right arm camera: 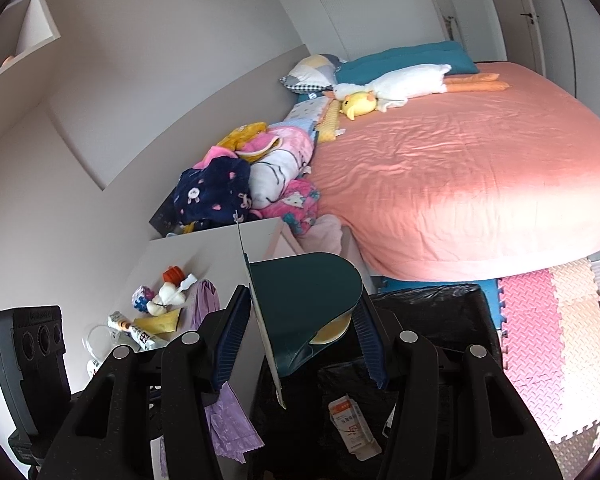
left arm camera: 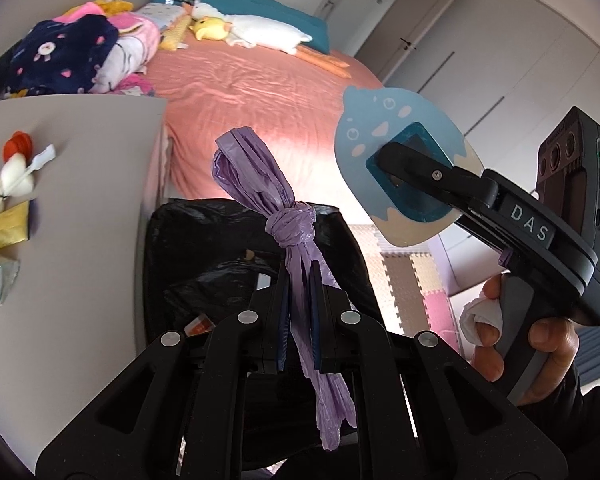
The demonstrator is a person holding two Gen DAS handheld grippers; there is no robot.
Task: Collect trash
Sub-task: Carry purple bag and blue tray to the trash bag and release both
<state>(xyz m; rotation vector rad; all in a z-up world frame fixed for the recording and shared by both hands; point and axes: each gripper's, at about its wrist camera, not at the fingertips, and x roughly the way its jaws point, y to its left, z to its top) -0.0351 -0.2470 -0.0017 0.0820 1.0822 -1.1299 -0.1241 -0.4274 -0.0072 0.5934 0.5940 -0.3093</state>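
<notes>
Above the black-lined trash bin [left arm camera: 340, 248], our left claw [left arm camera: 300, 304] clenches a knotted purple plastic bag [left arm camera: 288, 224]. Our right claw [right arm camera: 300, 340] grasps a teal dustpan [right arm camera: 300, 304]. Trash sits on the table [left arm camera: 80, 200].

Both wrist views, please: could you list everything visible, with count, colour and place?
bin: one, black liner, on the floor beside the bed
carton: one, white and orange, inside the bin
bedside table: one, pale, beside the bin, bearing wrappers and scraps
bed: one, pink sheet, behind
plush goose: one, white, on the bed
purple bag: one, knotted, in the left gripper, jaws shut
blue holder: one, teal pocket, in the right gripper
hand: one, on the right gripper's handle
</notes>
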